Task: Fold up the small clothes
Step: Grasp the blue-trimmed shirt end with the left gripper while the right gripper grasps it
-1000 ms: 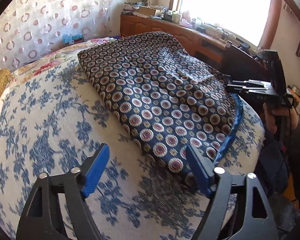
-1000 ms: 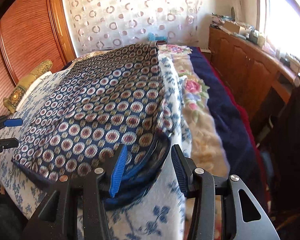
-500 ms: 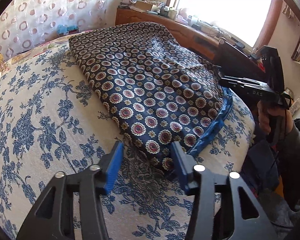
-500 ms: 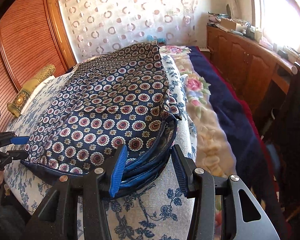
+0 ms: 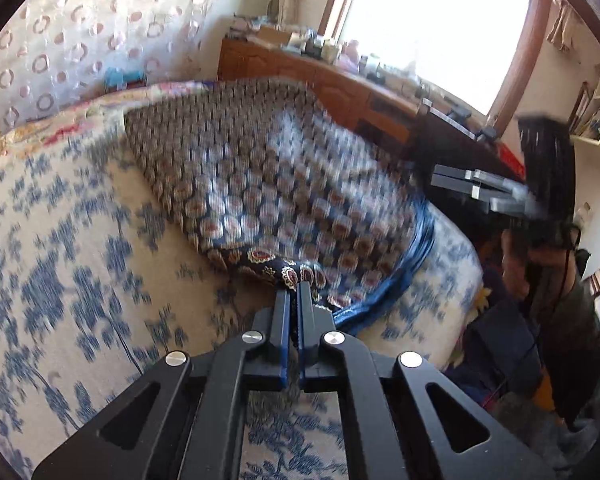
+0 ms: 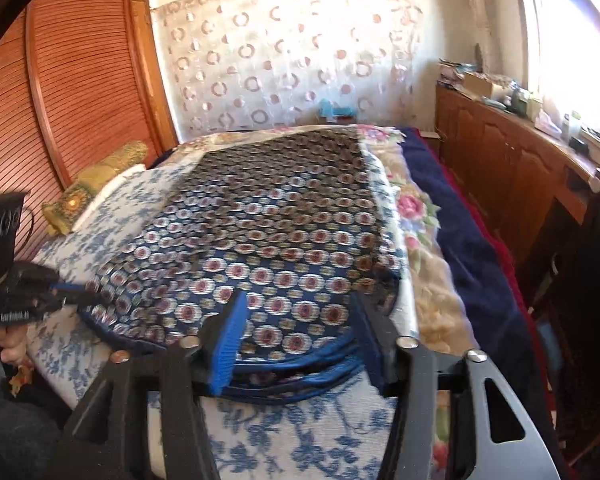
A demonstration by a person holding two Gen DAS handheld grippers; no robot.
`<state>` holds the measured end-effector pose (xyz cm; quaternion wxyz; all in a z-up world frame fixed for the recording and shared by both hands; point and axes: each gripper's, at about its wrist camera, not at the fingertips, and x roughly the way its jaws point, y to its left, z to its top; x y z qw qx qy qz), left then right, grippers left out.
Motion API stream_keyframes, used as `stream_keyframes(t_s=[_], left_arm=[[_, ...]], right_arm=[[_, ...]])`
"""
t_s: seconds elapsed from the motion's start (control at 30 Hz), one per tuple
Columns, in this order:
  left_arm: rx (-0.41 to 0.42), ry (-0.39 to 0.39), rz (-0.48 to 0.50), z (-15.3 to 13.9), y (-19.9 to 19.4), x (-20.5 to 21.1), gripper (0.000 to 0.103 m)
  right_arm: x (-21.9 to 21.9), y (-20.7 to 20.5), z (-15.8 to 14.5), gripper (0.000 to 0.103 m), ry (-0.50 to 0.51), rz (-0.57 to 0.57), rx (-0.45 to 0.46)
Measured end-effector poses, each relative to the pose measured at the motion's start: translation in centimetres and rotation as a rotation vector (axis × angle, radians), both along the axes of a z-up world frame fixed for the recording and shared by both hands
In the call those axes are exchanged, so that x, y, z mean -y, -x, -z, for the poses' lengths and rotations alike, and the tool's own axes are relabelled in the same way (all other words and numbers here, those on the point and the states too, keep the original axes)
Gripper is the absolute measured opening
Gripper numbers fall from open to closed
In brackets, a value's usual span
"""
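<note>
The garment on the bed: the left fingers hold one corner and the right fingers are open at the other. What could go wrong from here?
1. The left gripper pinches only a small bit of the garment corner, so it may slip out when lifted.
2. The right gripper is open around several stacked blue edges; closing may catch only some layers, or the bedspread too.

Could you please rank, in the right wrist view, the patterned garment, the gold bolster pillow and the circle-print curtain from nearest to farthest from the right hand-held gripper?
1. Patterned garment: its blue-edged hem lies between the open fingers of the right hand-held gripper.
2. Gold bolster pillow: far left, by the slatted door.
3. Circle-print curtain: beyond the bed.
</note>
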<state>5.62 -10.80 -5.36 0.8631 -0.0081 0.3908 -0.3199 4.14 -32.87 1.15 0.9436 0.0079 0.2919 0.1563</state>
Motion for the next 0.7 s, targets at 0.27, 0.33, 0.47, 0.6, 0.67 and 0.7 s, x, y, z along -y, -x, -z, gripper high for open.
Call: stream_keyframes(t_s=[0.27,0.33,0.47,0.6,0.67,0.7], left_arm=[[0.078,0.016,0.006,-3.4,-1.4,1.4,0.003],[0.083,0.015,0.004,-3.6,-1.9,1.9,0.003],[0.084,0.016,-0.008,-3.6,-2.5,1.9,0.003],[0.081,0.022,-0.022,-3.6,-2.9,1.7,0.003],[0.083,0.022,-0.031,-3.6,-3.0,1.5,0.003],[0.083,0.022,-0.032,-3.5,-3.1,1.5,0.003]], right_arm=[[-2.9,1.5,0.7,0.063,0.016,-0.124,-0.006],[-3.1,1.7,0.9,0.063,0.026,-0.142,-0.007],[-3.1,2.0,1.3,0.063,0.035,-0.178,-0.019],[-3.7,2.3,2.1,0.063,0.073,-0.194,-0.040],[-4.0,2.1,2.4,0.064,0.087,-0.208,-0.050],[-4.3,1.8,2.6,0.064,0.095,-0.216,-0.056]])
